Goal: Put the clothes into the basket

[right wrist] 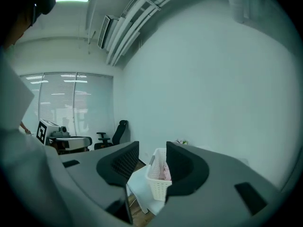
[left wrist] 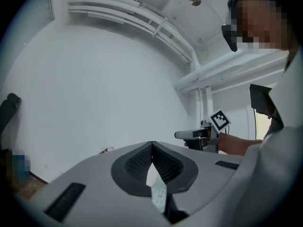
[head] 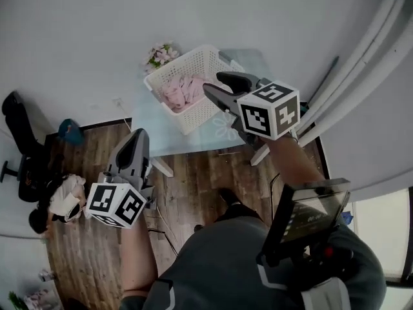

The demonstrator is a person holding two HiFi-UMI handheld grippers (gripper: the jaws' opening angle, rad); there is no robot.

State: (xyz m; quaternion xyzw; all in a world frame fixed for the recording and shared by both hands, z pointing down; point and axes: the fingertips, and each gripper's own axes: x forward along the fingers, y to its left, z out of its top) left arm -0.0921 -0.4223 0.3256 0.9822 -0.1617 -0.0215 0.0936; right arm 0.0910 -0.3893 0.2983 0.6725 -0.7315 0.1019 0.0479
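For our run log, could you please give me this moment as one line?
pink clothes: in basket | basket: on table | left gripper: shut, empty, held low | right gripper: open, empty, raised, pointing at basket

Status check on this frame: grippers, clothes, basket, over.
Left gripper shut, empty, held low. Right gripper open, empty, aimed at basket. Pink clothes in basket on table. Nothing blocking basket.

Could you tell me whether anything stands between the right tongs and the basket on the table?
Nothing visible does. The right tongs hang open and empty in the air short of the white basket, which shows unblocked through their gap in the right gripper view. Pink clothes lie inside it.
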